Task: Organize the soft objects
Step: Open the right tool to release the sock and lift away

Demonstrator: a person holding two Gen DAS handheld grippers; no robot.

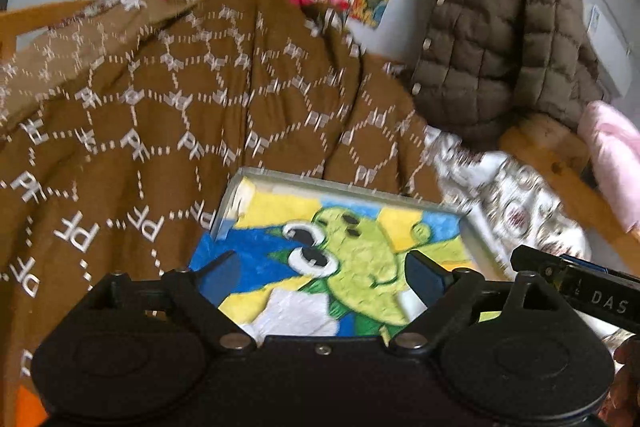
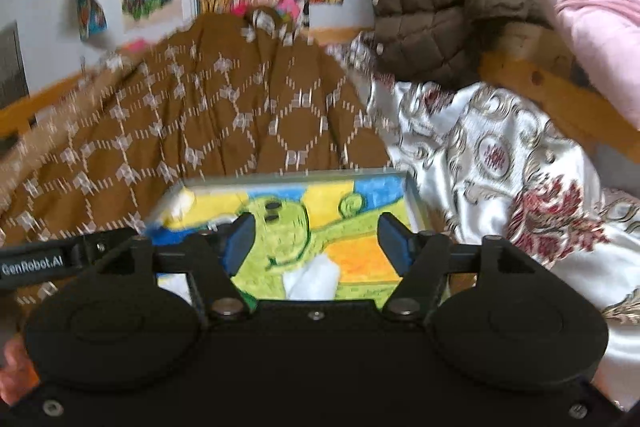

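Brown quilt with white hexagon print [image 1: 168, 115] lies ahead of the 2 wide-open, empty grippers, left gripper [image 1: 320, 275] and right gripper [image 2: 316, 239]; pinch an edge, not the framed painting [image 1: 340, 247] beneath.

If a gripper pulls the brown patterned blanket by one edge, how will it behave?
The brown patterned blanket lies in deep folds, so it is probably floppy and would trail. It looks thick, perhaps heavy. The framed green cartoon picture seems to rest on it and might slide.
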